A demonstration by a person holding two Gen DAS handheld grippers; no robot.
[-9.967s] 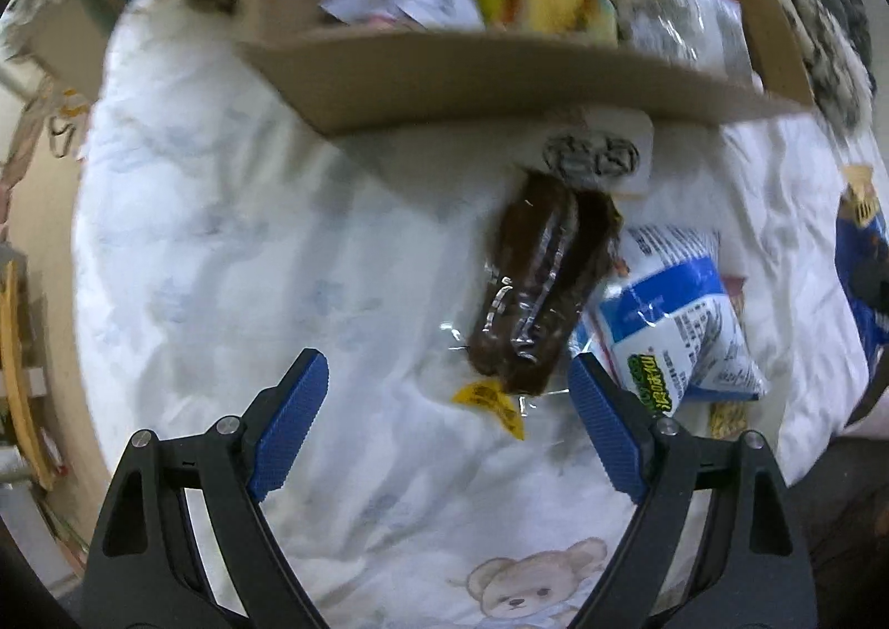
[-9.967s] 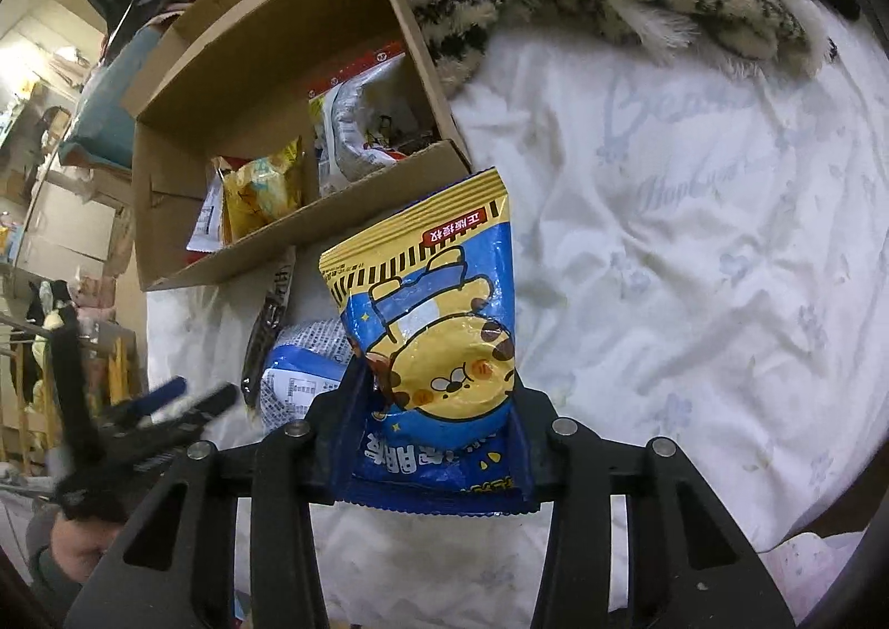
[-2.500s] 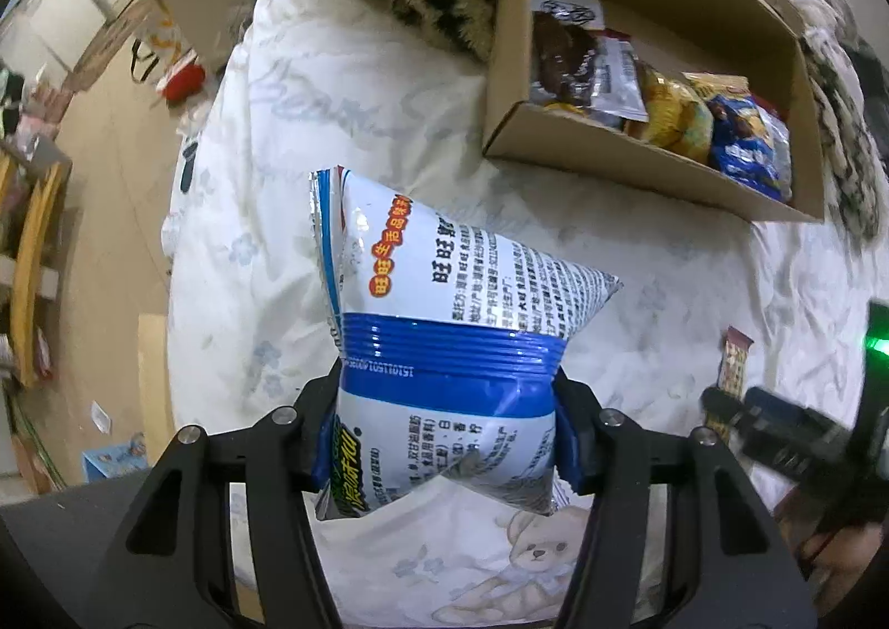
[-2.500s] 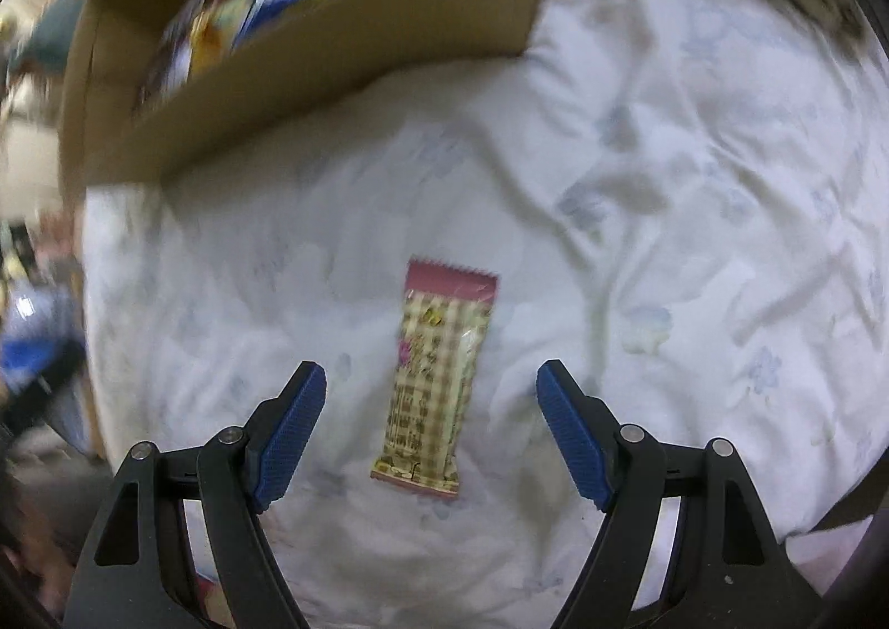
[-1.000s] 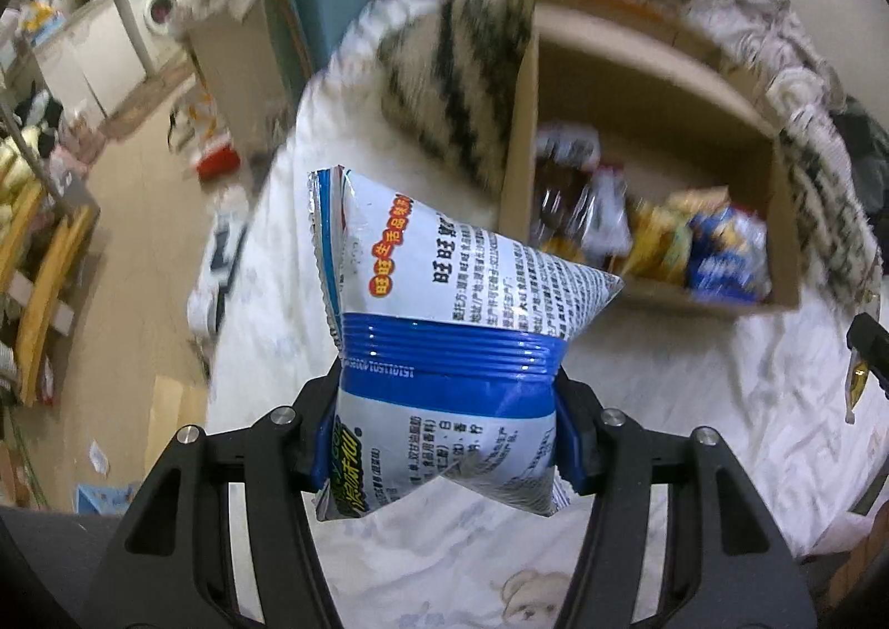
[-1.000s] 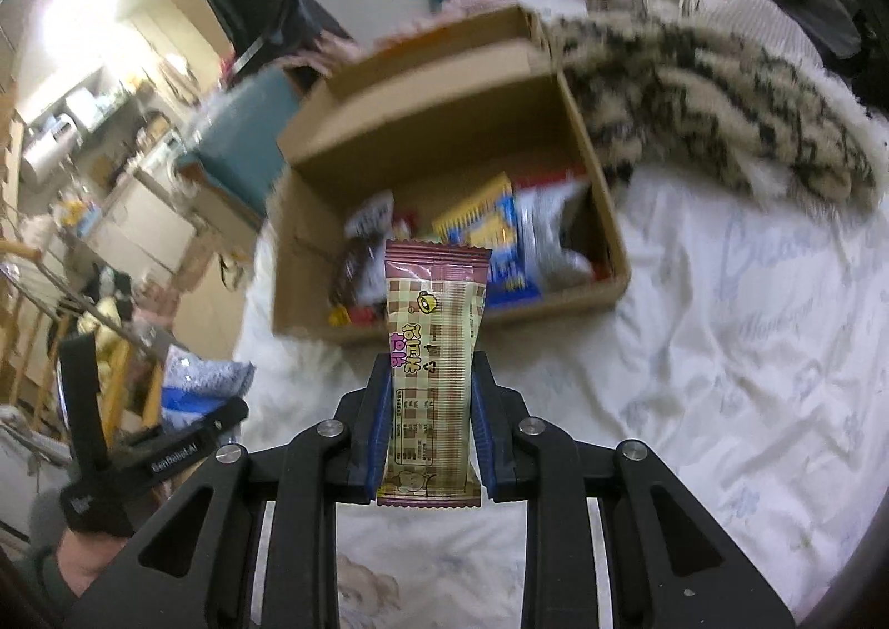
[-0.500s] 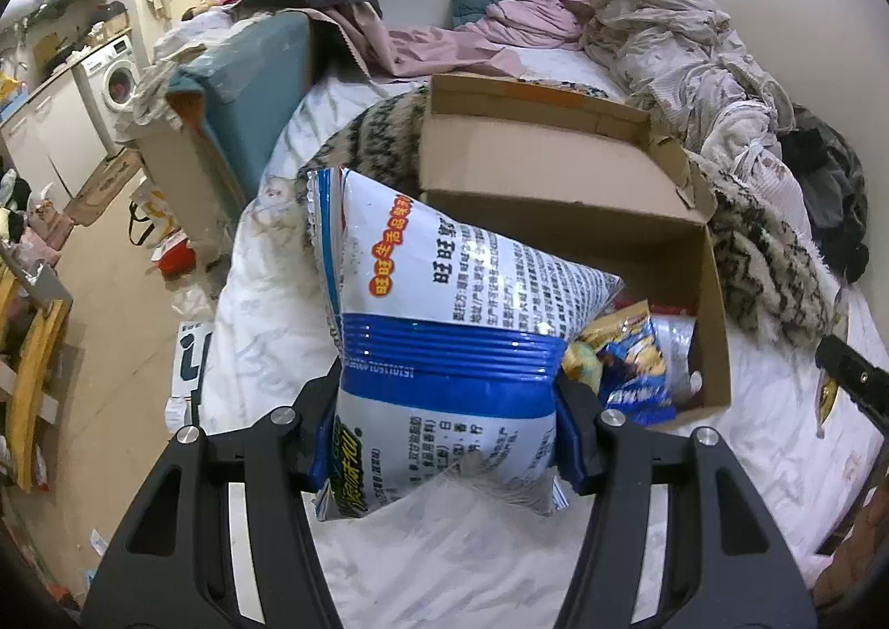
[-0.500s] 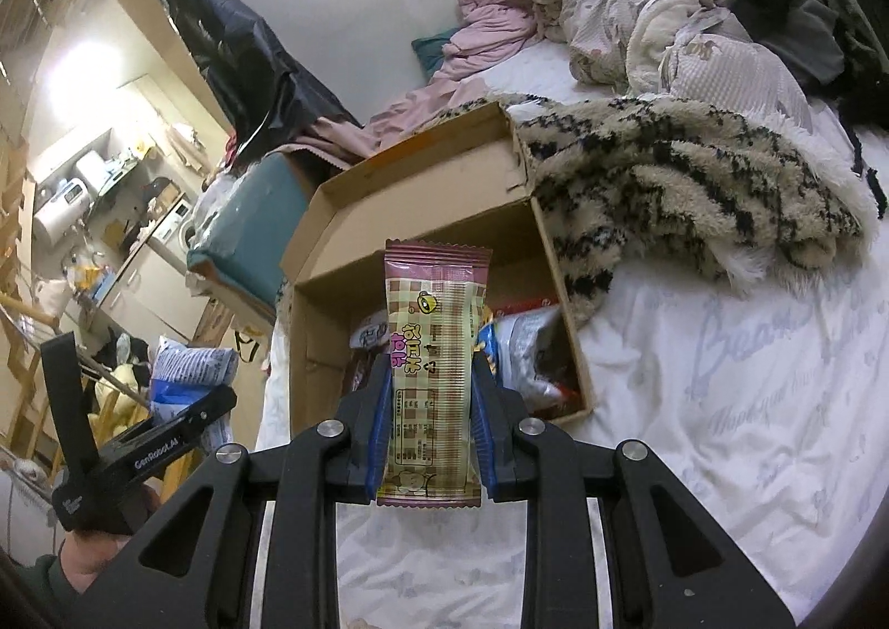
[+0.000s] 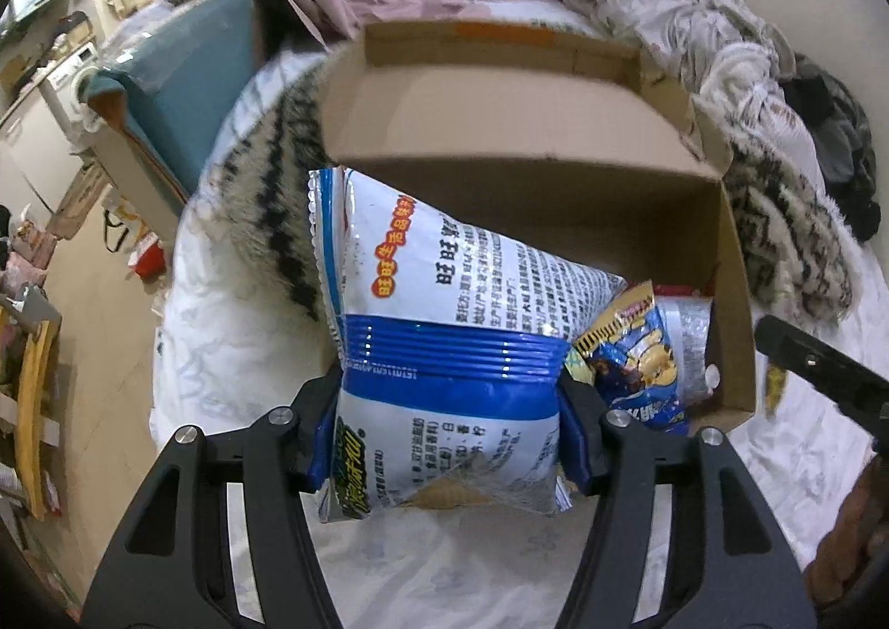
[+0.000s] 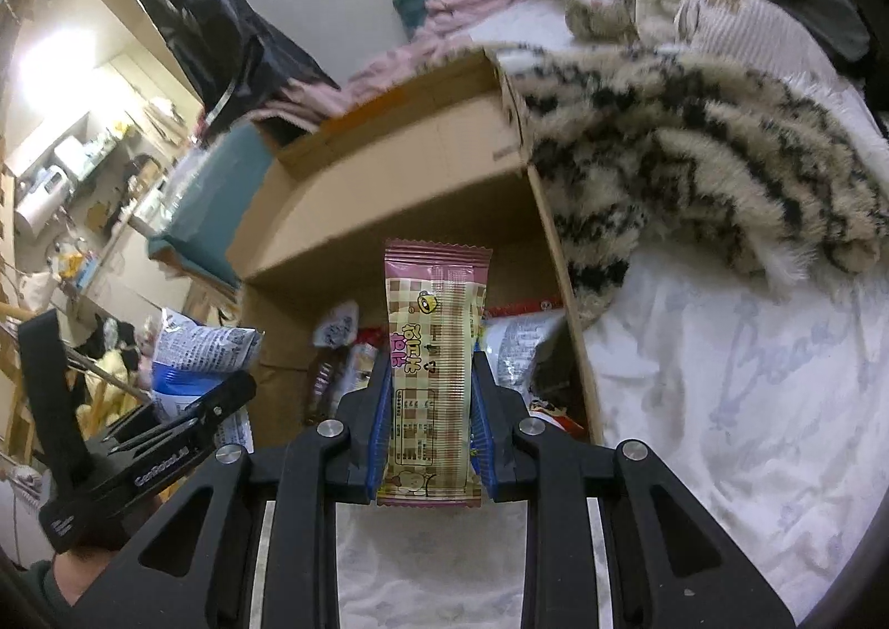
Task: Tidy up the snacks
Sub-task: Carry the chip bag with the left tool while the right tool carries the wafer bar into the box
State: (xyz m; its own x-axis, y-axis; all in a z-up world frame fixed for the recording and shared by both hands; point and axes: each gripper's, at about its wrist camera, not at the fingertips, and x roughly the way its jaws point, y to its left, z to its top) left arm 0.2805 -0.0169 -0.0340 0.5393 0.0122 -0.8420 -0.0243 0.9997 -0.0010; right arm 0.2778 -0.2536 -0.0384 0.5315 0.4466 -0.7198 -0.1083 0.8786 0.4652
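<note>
— What colours am I seeing in my left view?
— A white bag (image 9: 444,351) with a blue band, orange and black print. The box (image 9: 500,129) is plain brown.
— And my right view?
— A pink-and-cream checked bar (image 10: 433,362) between blue pads (image 10: 379,423). Upper right, a cream blanket (image 10: 694,140) with black stripes; lower right, a white sheet (image 10: 722,407) with pale blue flowers.

Count, taken relative to the cardboard box (image 9: 728,295):

- Cardboard box: one, open.
- Snack packets held in front of the box: two, namely one blue-and-white bag (image 9: 444,351) and one pink checked bar (image 10: 433,368).
- Packets inside the box: at least four visible; the exact number cannot be determined.
- Grippers: two.
</note>
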